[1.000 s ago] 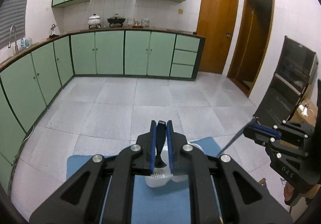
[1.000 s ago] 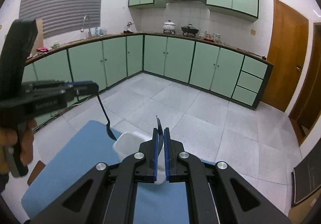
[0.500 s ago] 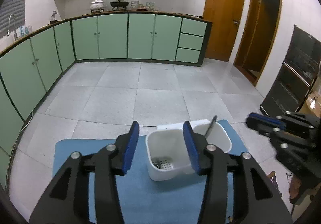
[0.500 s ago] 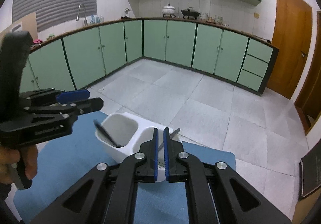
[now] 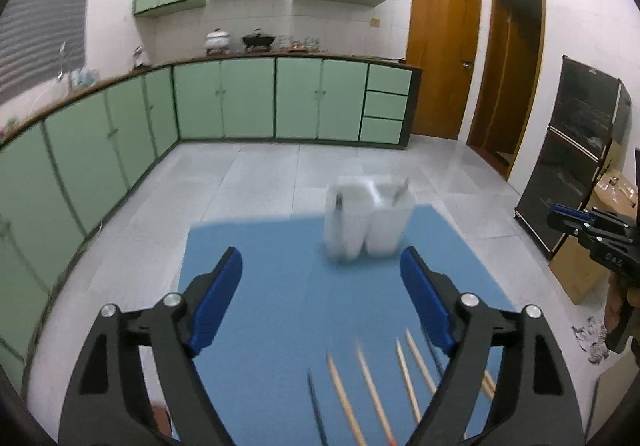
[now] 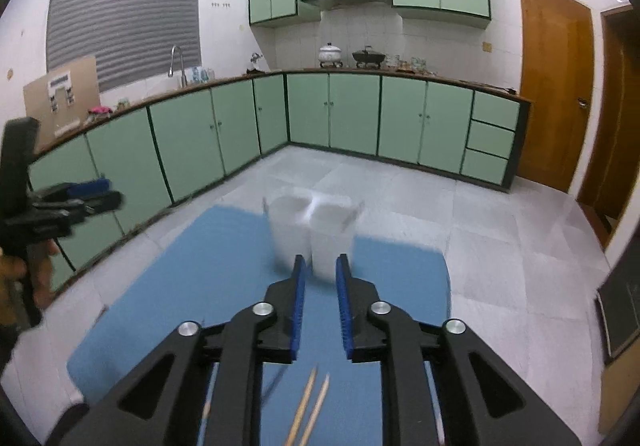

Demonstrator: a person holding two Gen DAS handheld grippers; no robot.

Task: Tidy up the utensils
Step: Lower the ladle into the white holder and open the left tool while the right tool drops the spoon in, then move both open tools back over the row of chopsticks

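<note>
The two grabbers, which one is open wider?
The left gripper: its blue pads sit far apart, while the right gripper shows only a narrow gap.

Blue mat [image 5: 280,286], white utensil holder [image 5: 366,222], tan wooden chopsticks [image 5: 372,390], green cabinets [image 6: 352,114]

white caddy [image 5: 366,224] smeared by motion blur in both views; edges soft, contents reduced to dark streaks, kind of utensil not readable. chopsticks [image 5: 372,390] blurred, lower ends cut by the frame edge, one partly behind the left gripper's [image 5: 320,300] right finger. thin dark utensil [image 5: 316,406] beside them too blurred to name. in the right wrist view, chopsticks [image 6: 308,410] run off the bottom edge. right gripper [image 5: 592,232] cropped at the frame's side.
</note>
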